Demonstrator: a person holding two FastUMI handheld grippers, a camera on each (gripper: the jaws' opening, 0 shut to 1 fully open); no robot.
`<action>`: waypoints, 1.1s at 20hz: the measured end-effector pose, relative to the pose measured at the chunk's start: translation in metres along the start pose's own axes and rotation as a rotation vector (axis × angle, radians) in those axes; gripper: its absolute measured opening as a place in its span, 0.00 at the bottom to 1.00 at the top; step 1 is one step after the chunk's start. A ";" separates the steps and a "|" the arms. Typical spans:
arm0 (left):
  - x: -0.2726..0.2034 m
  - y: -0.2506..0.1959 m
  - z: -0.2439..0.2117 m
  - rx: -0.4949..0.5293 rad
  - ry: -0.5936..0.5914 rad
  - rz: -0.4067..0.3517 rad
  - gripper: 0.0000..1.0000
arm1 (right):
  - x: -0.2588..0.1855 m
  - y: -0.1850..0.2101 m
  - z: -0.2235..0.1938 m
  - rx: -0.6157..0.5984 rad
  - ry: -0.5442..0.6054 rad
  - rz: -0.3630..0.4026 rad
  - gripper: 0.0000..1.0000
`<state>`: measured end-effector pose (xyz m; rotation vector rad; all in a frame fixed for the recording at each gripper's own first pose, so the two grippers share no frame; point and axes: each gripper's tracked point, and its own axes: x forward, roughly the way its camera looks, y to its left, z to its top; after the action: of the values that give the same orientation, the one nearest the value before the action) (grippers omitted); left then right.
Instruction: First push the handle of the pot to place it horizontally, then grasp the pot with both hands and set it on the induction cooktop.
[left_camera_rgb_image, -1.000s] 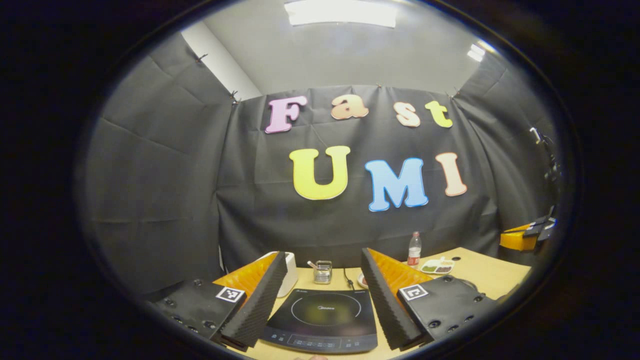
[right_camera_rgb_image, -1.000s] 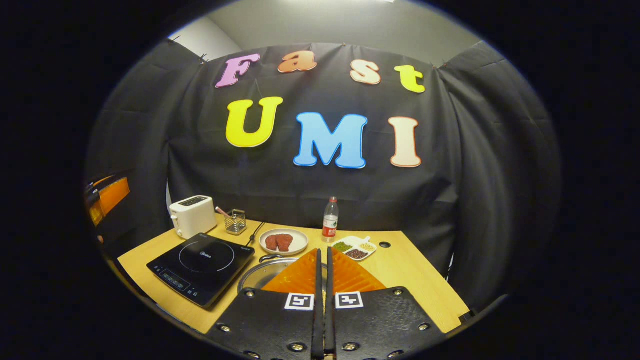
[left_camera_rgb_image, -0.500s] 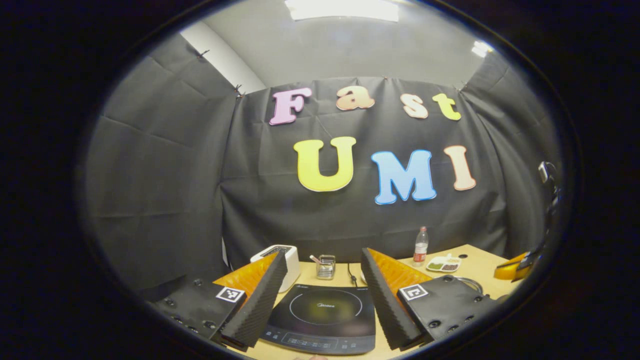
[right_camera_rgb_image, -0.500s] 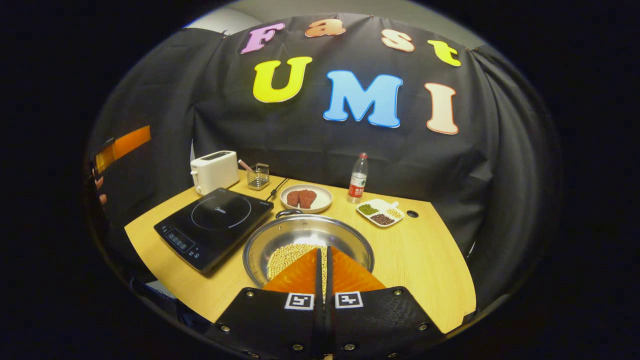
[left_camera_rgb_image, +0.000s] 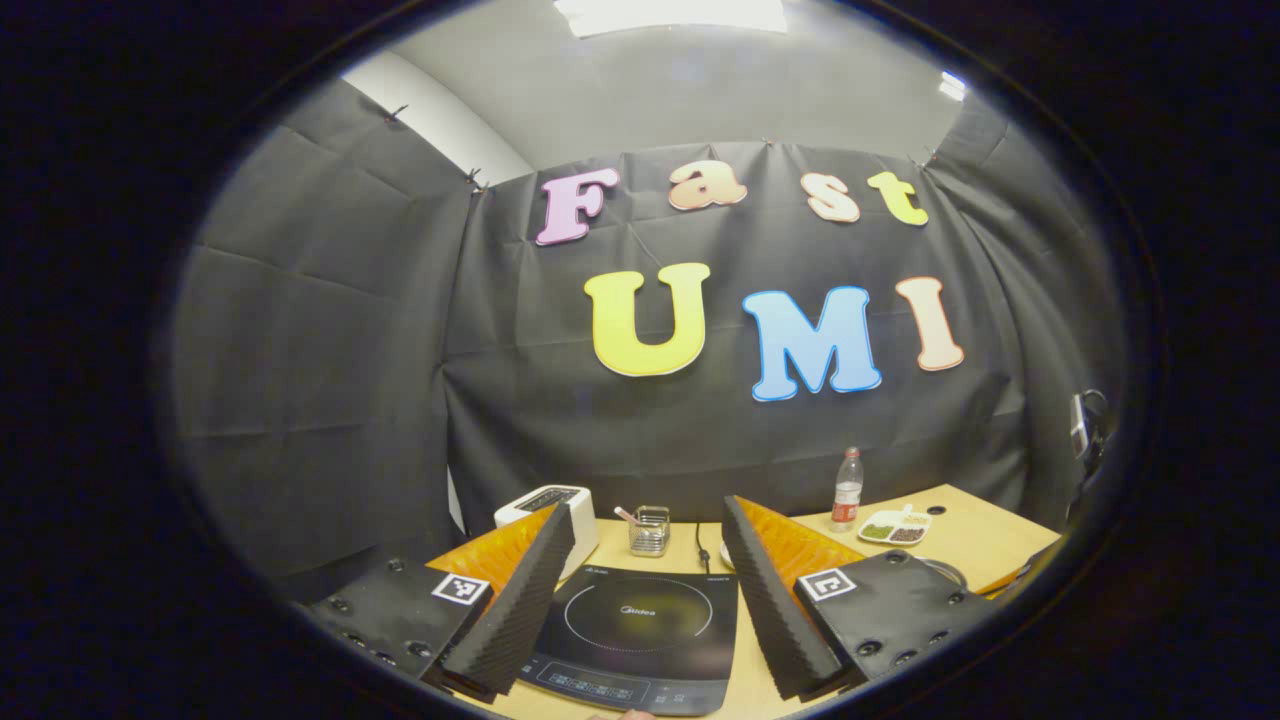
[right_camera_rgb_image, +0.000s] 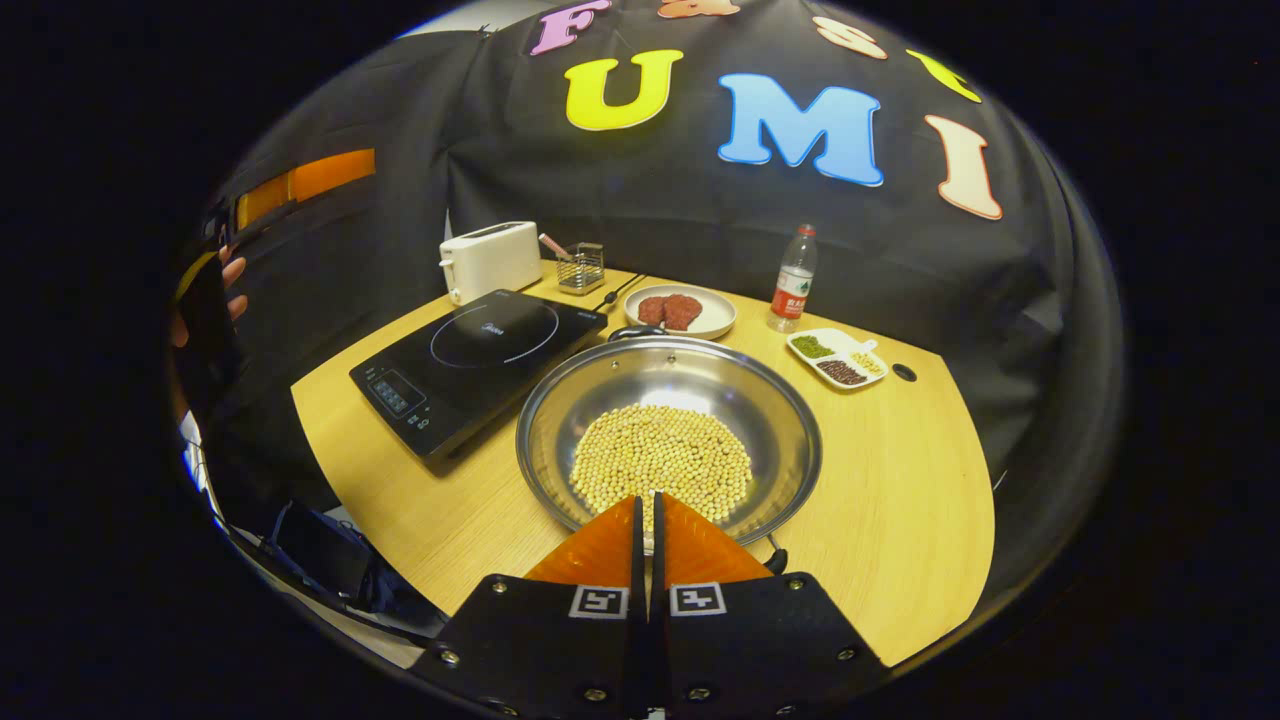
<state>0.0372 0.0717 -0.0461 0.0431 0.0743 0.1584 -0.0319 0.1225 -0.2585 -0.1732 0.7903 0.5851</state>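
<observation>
A wide steel pot (right_camera_rgb_image: 772, 420) holding soybeans (right_camera_rgb_image: 662, 462) sits on the wooden table (right_camera_rgb_image: 900, 520) to the right of the black induction cooktop (right_camera_rgb_image: 478, 358). One dark pot handle (right_camera_rgb_image: 632, 331) points toward the back wall; another handle (right_camera_rgb_image: 775, 556) sticks out near me. My right gripper (right_camera_rgb_image: 646, 502) is shut with nothing in it, its tips just above the pot's near rim. My left gripper (left_camera_rgb_image: 648, 512) is open, and the cooktop (left_camera_rgb_image: 640, 625) lies below and between its fingers. From the right gripper view, the left gripper (right_camera_rgb_image: 300, 182) hangs at the far left with a hand (right_camera_rgb_image: 232, 272) behind it.
Along the back stand a white toaster (right_camera_rgb_image: 490, 260), a wire holder (right_camera_rgb_image: 582, 268), a plate of meat (right_camera_rgb_image: 680, 312), a bottle (right_camera_rgb_image: 793, 282) and a divided dish (right_camera_rgb_image: 838, 358). A cable hole (right_camera_rgb_image: 903, 372) marks the table's right side. The cooktop's cord (right_camera_rgb_image: 620, 290) runs backward.
The right gripper has tipped down and moved closer, so the whole pot now lies under its tips. The left gripper has barely shifted and remains open.
</observation>
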 end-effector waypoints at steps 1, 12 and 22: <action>0.000 -0.001 -0.002 0.000 0.002 0.006 0.99 | 0.002 0.003 -0.005 0.002 0.018 0.021 0.01; -0.002 0.002 -0.009 0.016 0.030 0.091 0.99 | 0.019 0.017 -0.055 -0.037 0.189 0.152 0.01; 0.002 -0.008 -0.015 0.029 0.046 0.105 0.99 | 0.031 -0.012 -0.064 0.022 0.241 0.089 0.01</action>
<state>0.0391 0.0645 -0.0615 0.0723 0.1198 0.2630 -0.0475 0.1028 -0.3258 -0.1908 1.0413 0.6470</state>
